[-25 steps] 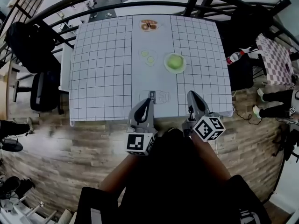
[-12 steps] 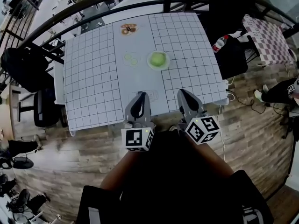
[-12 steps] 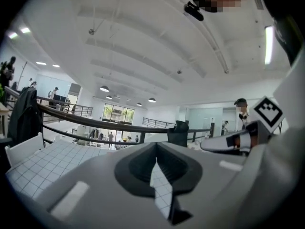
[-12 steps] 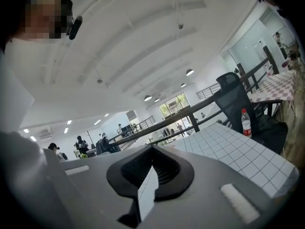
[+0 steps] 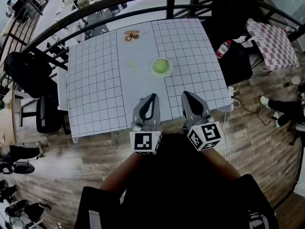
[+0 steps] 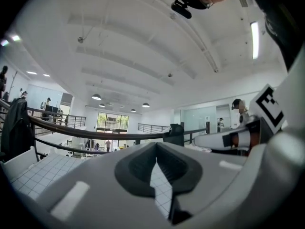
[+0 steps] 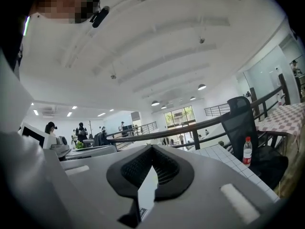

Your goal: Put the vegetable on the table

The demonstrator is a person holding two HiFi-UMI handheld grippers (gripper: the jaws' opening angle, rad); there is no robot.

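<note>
Table [image 5: 95, 80]: square top under a cloth printed with a dark grid; a plain pale strip runs down the middle. Plank floor [image 5: 57, 166] of worn wood around it, and a dark metal railing [image 5: 95, 8] curves past the far side.

Vegetable [image 5: 161, 66]: round, pale green, matt. It sits in a shallow white dish [image 5: 167, 72] on the plain strip, toward the middle of the table and well apart from both grippers. Too small to tell what kind it is. Just to its left lie two small pale discs [image 5: 134, 65], flat on the cloth. A flat brown-and-white item [image 5: 131, 34] lies near the far edge. A clear bottle [image 5: 222, 48] with a red cap stands off the right side of the table.

Left gripper [image 5: 151, 97]: smooth grey shell with ribbed black pads. Its jaws are drawn together, the tips meet, and nothing is between them [image 6: 156, 158]. Only a thin wedge of grid cloth shows below.

Right gripper [image 5: 186, 94]: same build, jaws likewise closed on nothing [image 7: 151, 165].

Both tips are over the near edge of the table, side by side.

Against half a second ago, the grippers hold much the same place at the near edge, a little lower in the picture. The vegetable has not moved from its dish.
</note>
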